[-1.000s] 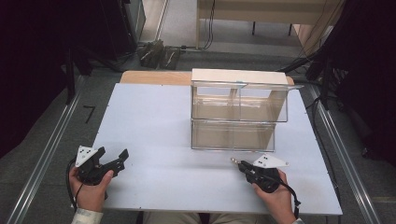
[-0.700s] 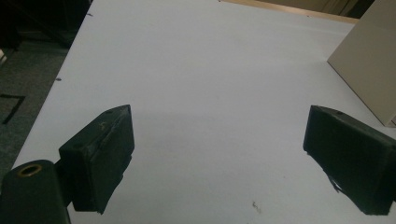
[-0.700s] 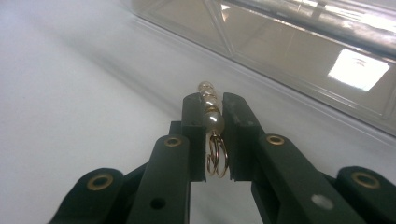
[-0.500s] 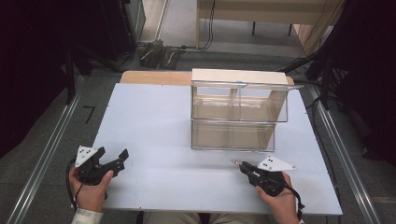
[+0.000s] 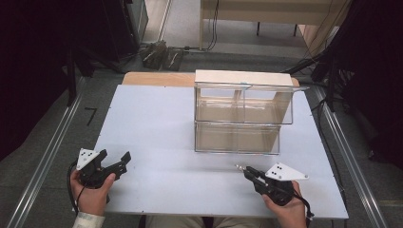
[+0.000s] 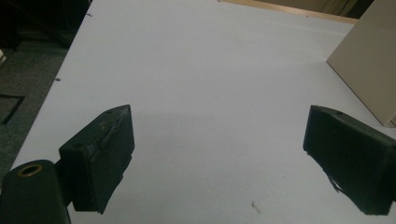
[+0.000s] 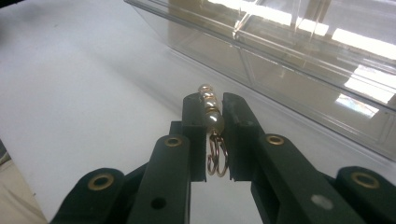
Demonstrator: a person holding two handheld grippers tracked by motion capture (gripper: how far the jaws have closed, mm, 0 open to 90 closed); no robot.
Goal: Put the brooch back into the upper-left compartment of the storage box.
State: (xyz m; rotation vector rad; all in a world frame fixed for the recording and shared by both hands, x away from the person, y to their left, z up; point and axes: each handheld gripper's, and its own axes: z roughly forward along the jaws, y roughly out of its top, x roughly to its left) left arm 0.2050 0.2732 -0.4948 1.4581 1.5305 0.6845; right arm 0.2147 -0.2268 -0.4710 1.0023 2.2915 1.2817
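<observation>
On the white table (image 5: 157, 123), the right gripper (image 7: 214, 109) pinches a pearl earring (image 7: 211, 122); left gripper (image 6: 217, 140) gapes empty.

Looks like my lab recording bay: white counter (image 5: 157, 123) on grey carpet, metal floor rails (image 5: 43, 161) either side, black curtains (image 5: 28, 71), loose cables (image 5: 214, 28) and gear (image 5: 161, 54) beyond, wooden bench (image 5: 266, 9) behind.

We count two grippers (image 5: 116, 164) (image 5: 243, 169), one pearl earring (image 7: 211, 114) between the right fingers (image 7: 194, 126), and one clear two-tier organizer (image 5: 242, 114) beyond them.
</observation>
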